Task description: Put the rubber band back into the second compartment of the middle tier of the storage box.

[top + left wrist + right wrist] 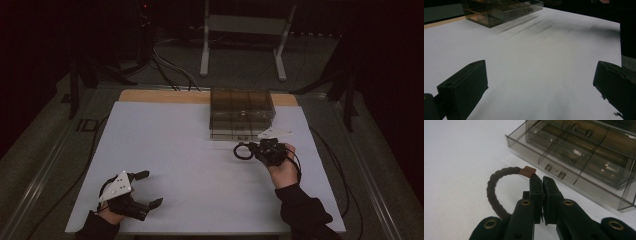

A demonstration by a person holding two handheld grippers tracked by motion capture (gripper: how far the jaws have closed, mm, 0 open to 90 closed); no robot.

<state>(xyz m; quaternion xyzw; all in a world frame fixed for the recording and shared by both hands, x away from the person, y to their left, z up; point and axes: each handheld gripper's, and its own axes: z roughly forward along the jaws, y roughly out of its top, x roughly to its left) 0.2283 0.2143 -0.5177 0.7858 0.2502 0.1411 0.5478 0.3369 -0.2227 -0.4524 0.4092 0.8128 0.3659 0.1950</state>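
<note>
The right tongs (pixel 541 181) were clenched on a dark braided hair tie (pixel 492 192) near its brown joint, holding the loop clear of the white worktop (pixel 190 165), just in front of the smoked acrylic drawer organiser (pixel 242 114). The left tongs (pixel 145 189) lay released and empty, well apart at the near edge. Judgement: to stow the tie cleanly, a drawer must be opened first; the loop should be kept hanging free of the drawer handle (pixel 555 171) to avoid snagging.
</note>
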